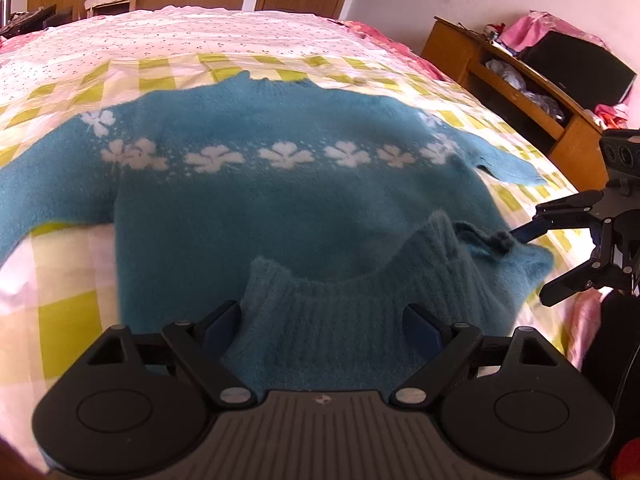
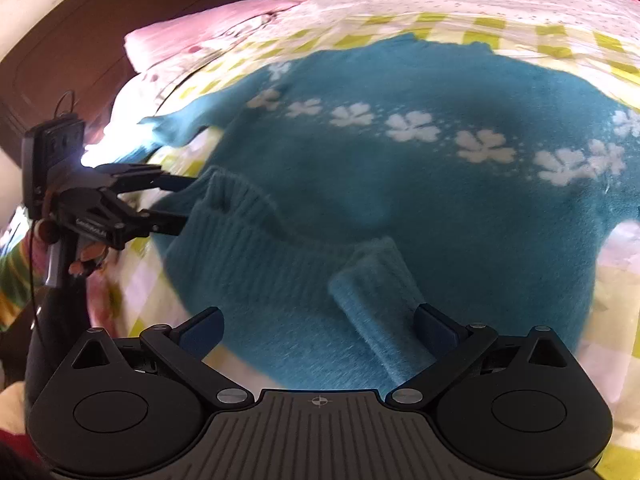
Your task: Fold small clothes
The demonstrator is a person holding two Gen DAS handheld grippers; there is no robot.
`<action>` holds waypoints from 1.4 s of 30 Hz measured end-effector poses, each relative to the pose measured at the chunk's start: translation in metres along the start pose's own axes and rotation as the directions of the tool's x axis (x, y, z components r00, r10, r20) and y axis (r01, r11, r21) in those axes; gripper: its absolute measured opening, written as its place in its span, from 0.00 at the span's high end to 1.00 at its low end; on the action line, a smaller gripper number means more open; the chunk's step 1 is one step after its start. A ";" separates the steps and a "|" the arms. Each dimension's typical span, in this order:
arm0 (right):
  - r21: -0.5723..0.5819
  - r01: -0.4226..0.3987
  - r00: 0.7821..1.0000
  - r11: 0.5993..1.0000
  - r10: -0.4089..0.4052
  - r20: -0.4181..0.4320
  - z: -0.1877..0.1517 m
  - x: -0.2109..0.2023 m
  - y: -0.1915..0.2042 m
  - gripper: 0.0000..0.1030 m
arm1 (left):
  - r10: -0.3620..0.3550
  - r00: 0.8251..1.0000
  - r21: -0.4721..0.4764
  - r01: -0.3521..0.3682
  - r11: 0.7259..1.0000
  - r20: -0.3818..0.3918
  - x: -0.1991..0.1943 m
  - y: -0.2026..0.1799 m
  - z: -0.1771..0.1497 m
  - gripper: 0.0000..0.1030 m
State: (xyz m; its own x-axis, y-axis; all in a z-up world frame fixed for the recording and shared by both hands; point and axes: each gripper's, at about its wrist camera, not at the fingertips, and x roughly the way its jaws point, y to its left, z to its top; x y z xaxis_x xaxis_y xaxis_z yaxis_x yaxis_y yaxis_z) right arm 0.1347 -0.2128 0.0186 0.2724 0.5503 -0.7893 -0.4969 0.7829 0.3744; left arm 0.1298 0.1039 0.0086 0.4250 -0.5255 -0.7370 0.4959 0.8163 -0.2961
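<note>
With both the left gripper (image 1: pixel 322 320) and right gripper (image 2: pixel 318 326) released around the sweater (image 1: pixel 280 200) hem (image 1: pixel 340 308), the near folded edge risks flopping back open.

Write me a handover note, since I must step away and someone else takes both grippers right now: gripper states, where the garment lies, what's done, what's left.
Left gripper: open, jaws either side of the ribbed hem, not pinching.
Right gripper: open over the hem's other end, nothing held.
Fuzzy teal knitted sweater with white flower band: spread on the yellow-checked bedsheet, sleeves out sideways, collar at the far end.
Done: the ribbed hem lies turned up onto the body, unevenly.
Left: sleeves unfolded, body not yet folded up; smooth the hem.
</note>
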 end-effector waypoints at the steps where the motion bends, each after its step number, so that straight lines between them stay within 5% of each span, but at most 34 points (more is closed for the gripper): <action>1: -0.020 -0.013 1.000 1.000 0.013 -0.015 -0.005 -0.006 0.008 0.02 | -0.007 1.000 0.007 0.007 1.000 -0.011 -0.009 -0.004 -0.006 0.10; 10: -0.190 0.003 0.990 0.982 -0.031 -0.141 -0.057 -0.050 0.067 0.02 | 0.036 0.999 0.082 -0.035 0.996 -0.019 -0.076 -0.036 -0.049 0.10; 17: -0.214 0.040 0.999 0.976 -0.046 -0.022 -0.068 -0.079 0.091 0.01 | 0.048 0.996 0.095 -0.054 0.994 0.069 -0.091 -0.056 -0.051 0.10; 24: -0.097 0.182 0.979 0.979 -0.170 0.116 -0.069 -0.044 0.098 0.02 | 0.183 0.981 0.067 -0.187 0.980 0.065 -0.042 -0.085 -0.060 0.10; 29: -0.036 0.280 0.948 0.959 -0.271 0.166 -0.071 -0.013 0.094 0.02 | 0.296 0.955 0.042 -0.297 0.954 0.031 -0.010 -0.096 -0.063 0.10; 42: 0.087 0.369 0.900 0.925 -0.379 0.216 -0.059 0.000 0.070 0.03 | 0.473 0.880 0.025 -0.474 0.880 0.038 0.018 -0.109 -0.040 0.09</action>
State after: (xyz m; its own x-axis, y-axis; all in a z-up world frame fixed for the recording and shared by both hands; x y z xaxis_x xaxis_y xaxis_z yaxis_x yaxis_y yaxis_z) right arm 0.0516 -0.1748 0.0157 0.6117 0.2607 -0.7469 -0.2875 0.9528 0.0972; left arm 0.0526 0.0152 0.0032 0.6378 -0.0856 -0.7654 0.2542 0.9615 0.1043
